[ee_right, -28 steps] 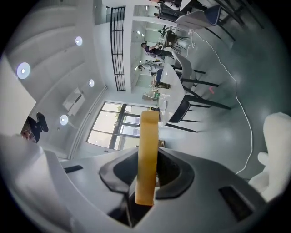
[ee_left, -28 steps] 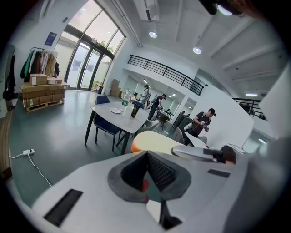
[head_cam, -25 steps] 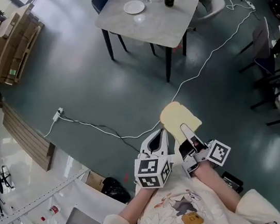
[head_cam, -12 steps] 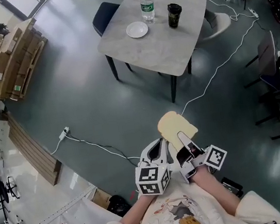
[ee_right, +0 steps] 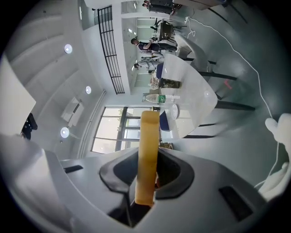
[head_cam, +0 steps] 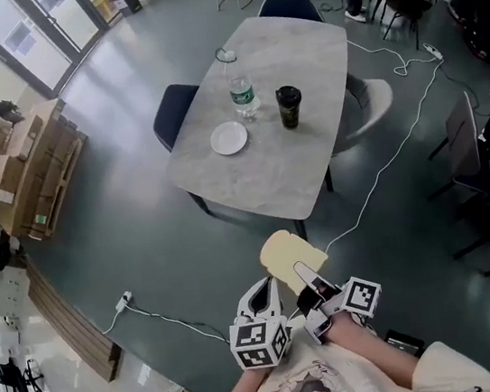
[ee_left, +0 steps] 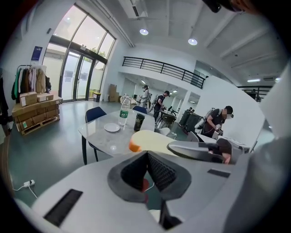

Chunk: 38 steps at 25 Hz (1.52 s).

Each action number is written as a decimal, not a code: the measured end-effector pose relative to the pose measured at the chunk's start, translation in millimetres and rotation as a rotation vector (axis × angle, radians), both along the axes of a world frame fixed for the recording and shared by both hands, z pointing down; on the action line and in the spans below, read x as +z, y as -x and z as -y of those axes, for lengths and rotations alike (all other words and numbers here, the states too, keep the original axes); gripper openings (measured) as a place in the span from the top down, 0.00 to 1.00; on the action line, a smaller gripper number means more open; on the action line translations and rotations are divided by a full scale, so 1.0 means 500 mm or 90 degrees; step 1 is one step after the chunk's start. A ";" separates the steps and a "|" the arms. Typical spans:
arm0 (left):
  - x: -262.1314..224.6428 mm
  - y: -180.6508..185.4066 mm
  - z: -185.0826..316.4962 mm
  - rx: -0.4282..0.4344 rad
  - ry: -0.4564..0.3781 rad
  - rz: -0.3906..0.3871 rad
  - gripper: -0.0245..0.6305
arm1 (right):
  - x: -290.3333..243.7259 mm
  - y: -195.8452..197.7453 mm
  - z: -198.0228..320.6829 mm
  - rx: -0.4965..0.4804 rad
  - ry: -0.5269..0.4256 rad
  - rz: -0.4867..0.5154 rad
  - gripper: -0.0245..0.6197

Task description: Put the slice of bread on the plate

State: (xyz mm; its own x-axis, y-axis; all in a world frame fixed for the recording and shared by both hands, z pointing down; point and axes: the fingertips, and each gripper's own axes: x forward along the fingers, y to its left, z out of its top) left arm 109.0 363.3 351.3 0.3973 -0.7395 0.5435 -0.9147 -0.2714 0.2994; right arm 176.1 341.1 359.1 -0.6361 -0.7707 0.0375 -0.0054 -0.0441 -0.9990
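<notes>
**Bread in the right gripper, plate well ahead on the table**

The slice of bread [head_cam: 291,257] is clamped by one end in your right gripper [head_cam: 307,280]. It sticks out flat ahead of the jaws, up in the air above the grey floor [head_cam: 144,251] and just short of the table's near edge. In the right gripper view the bread shows edge-on, a pale yellow slab with both pads pressed against its sides. That's a firm pinch, jaws closed on the slice.

Your left gripper [head_cam: 265,295] rides right beside it, nearly touching. Its jaws are closed pad to pad, with nothing between them.

The white plate [head_cam: 229,138] sits empty on the grey table [head_cam: 288,179], well apart from the bread, towards the table's left side in the head view. Just beyond the plate stands a water bottle [head_cam: 242,95], and to its right a dark cup [head_cam: 289,106]. A blue chair [head_cam: 173,119] is tucked in at the table's left, and a white cable [head_cam: 386,165] trails across the floor at the right. Far left, cardboard boxes [head_cam: 27,173] are stacked by the glass doors.
</notes>
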 end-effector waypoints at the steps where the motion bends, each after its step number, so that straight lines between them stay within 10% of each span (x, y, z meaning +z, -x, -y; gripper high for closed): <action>1: 0.002 -0.011 0.021 0.002 0.000 0.003 0.95 | -0.001 -0.009 0.022 0.001 -0.002 0.003 0.82; 20: 0.038 -0.020 0.208 -0.038 0.046 -0.013 0.95 | 0.082 -0.025 0.204 -0.026 0.066 -0.028 0.82; 38: 0.037 0.169 0.533 0.015 0.058 -0.056 0.95 | 0.090 0.149 0.499 0.040 0.095 -0.077 0.82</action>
